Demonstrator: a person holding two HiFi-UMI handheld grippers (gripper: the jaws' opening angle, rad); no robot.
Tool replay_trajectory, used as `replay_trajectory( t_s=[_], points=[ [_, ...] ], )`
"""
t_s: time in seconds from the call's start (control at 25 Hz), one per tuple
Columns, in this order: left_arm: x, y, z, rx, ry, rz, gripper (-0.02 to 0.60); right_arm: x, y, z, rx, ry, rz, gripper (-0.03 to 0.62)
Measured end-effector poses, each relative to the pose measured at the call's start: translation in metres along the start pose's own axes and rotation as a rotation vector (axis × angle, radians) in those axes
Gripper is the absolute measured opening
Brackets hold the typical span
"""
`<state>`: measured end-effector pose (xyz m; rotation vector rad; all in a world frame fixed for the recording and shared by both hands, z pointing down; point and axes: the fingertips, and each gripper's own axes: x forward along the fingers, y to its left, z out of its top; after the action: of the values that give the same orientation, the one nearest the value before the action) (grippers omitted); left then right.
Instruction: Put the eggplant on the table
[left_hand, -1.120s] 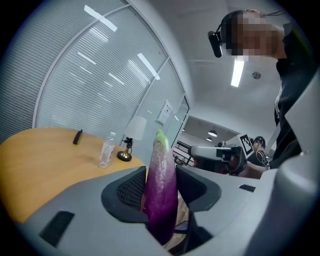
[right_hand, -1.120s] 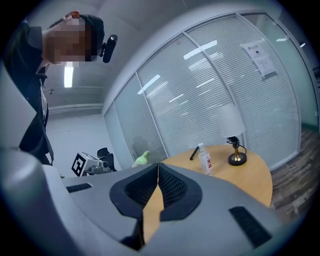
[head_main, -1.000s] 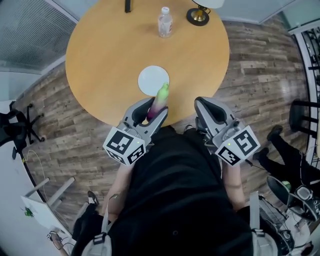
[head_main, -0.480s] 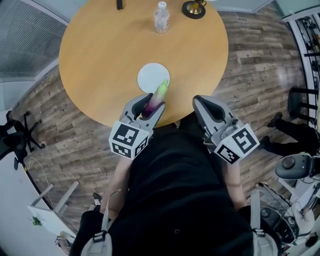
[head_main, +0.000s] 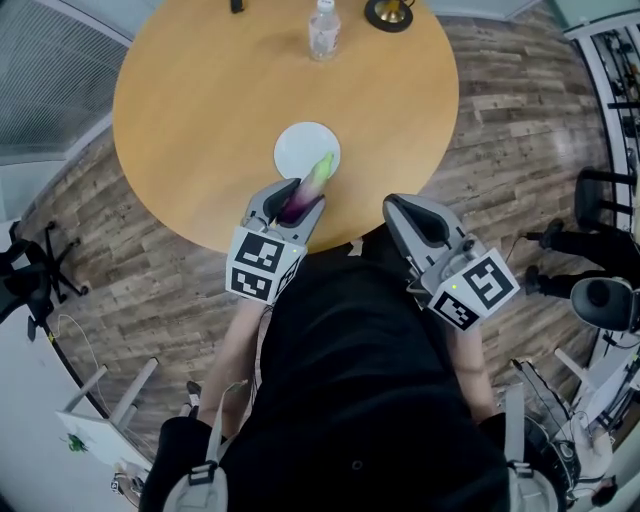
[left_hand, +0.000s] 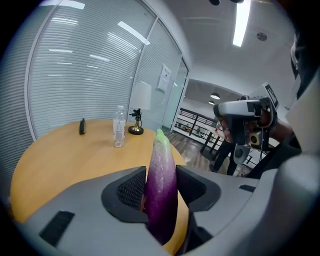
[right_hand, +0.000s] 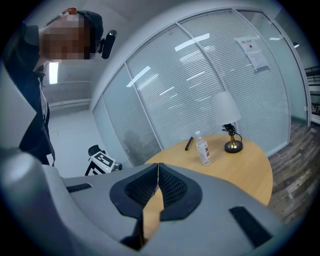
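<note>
A purple eggplant (head_main: 303, 193) with a pale green tip is clamped between the pads of my left gripper (head_main: 286, 203), which is shut on it. Its tip reaches over the near edge of a white plate (head_main: 300, 147) on the round wooden table (head_main: 200, 110). In the left gripper view the eggplant (left_hand: 161, 185) stands up between the two black pads, above the tabletop (left_hand: 65, 155). My right gripper (head_main: 408, 212) hangs near the table's front edge, to the right of the left one. Its jaws are shut with nothing between them (right_hand: 156, 187).
At the table's far side stand a clear water bottle (head_main: 322, 30), a brass lamp base (head_main: 390, 14) and a dark remote (head_main: 236, 6). Wood flooring surrounds the table. An office chair (head_main: 30, 270) is at left, and a glass wall with blinds (left_hand: 75, 70) stands behind.
My left gripper has moved forward and sunk toward the table with the eggplant, whose tip now overlaps the plate's near edge. The right gripper has barely shifted.
</note>
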<state>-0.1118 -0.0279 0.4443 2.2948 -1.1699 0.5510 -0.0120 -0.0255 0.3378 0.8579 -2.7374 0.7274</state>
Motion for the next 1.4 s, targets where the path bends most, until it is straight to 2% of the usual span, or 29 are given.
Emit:
replay_trajectory(
  t_s=[0.36, 0.6, 1.0, 1.16, 1.4],
  points=[
    [0.023, 0.021, -0.016, 0.046, 0.100, 0.026, 0.199, 0.003, 0.012, -0.020, 0.015, 0.075, 0.018, 0.017],
    [0.043, 0.032, -0.026, 0.100, 0.167, 0.046, 0.199, -0.002, 0.002, -0.033, 0.035, 0.128, -0.032, 0.017],
    [0.081, 0.055, -0.048, 0.098, 0.240, 0.039, 0.199, -0.011, -0.019, -0.036, 0.080, 0.149, -0.104, 0.017],
    [0.093, 0.060, -0.057, 0.099, 0.254, 0.041, 0.199, -0.012, -0.022, -0.036, 0.097, 0.134, -0.107, 0.017],
    [0.106, 0.069, -0.071, 0.134, 0.318, 0.052, 0.199, -0.001, -0.019, -0.031, 0.094, 0.122, -0.089, 0.017]
  ],
)
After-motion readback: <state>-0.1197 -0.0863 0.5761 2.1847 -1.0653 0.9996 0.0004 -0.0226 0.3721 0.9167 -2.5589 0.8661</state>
